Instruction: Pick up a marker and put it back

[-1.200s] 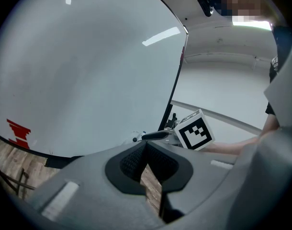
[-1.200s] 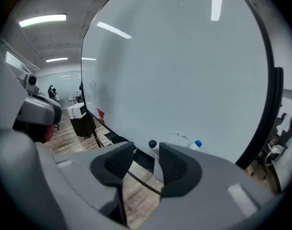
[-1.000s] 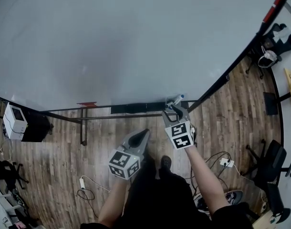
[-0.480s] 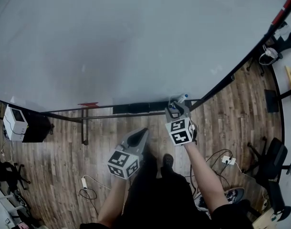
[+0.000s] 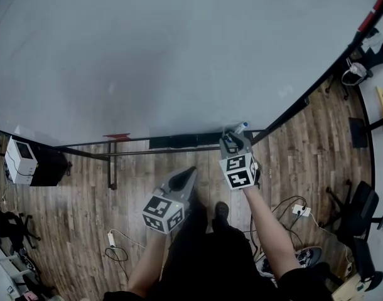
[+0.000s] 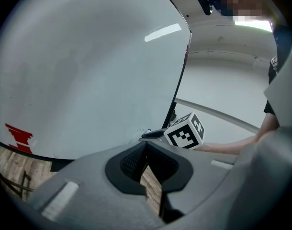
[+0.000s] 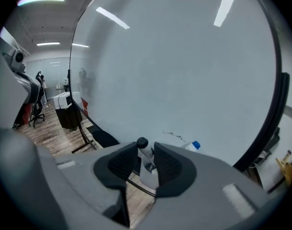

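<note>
A marker (image 7: 143, 148) with a black cap stands in a white cup (image 7: 148, 176) on the whiteboard's ledge (image 5: 198, 144). My right gripper (image 5: 232, 141) reaches down to that cup. In the right gripper view its jaws (image 7: 146, 150) have just been closing and flank the marker closely; it leans on the left pad, and a thin gap still shows at the right pad. My left gripper (image 5: 189, 173) hangs lower and to the left over the floor, jaw tips together (image 6: 146, 143), nothing between them.
The big whiteboard (image 5: 179, 55) fills the upper view. A blue-capped bottle (image 5: 240, 128) lies beside the cup, a black eraser (image 5: 179, 142) further left on the ledge. A white box (image 5: 21, 157), cables (image 5: 113, 246) and office chairs (image 5: 358, 212) stand on the wooden floor.
The right gripper has edged up to the cup on the ledge and its jaws have narrowed around the marker. The left gripper has stayed where it was.
</note>
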### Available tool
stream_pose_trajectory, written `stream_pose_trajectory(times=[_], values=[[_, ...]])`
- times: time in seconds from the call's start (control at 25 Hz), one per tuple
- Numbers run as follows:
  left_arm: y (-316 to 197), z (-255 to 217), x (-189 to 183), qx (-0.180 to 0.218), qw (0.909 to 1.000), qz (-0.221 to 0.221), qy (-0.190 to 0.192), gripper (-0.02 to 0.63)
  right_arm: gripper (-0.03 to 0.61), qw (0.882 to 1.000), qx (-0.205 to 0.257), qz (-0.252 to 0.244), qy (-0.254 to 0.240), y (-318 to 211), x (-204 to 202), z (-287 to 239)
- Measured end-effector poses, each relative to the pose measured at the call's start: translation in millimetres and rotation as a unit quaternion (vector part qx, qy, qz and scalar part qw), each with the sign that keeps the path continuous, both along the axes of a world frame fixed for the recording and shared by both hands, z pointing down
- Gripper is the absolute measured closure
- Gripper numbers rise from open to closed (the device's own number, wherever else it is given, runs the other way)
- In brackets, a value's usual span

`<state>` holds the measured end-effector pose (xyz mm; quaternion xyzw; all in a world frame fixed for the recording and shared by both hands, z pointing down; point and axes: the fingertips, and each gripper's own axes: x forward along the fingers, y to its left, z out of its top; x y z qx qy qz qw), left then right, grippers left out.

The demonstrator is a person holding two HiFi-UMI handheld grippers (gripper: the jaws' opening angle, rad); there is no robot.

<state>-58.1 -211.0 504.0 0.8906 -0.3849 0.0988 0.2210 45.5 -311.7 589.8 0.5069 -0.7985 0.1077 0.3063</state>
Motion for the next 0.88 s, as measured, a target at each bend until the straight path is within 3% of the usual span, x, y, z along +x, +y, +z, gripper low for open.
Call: stream_pose_trajectory(times=[0.88], values=[[5, -12, 15, 0.016, 0.9998, 0.000, -0.009, 0.603, 0.502, 0.998, 0.042, -0.009, -0.035, -2, 13, -32]])
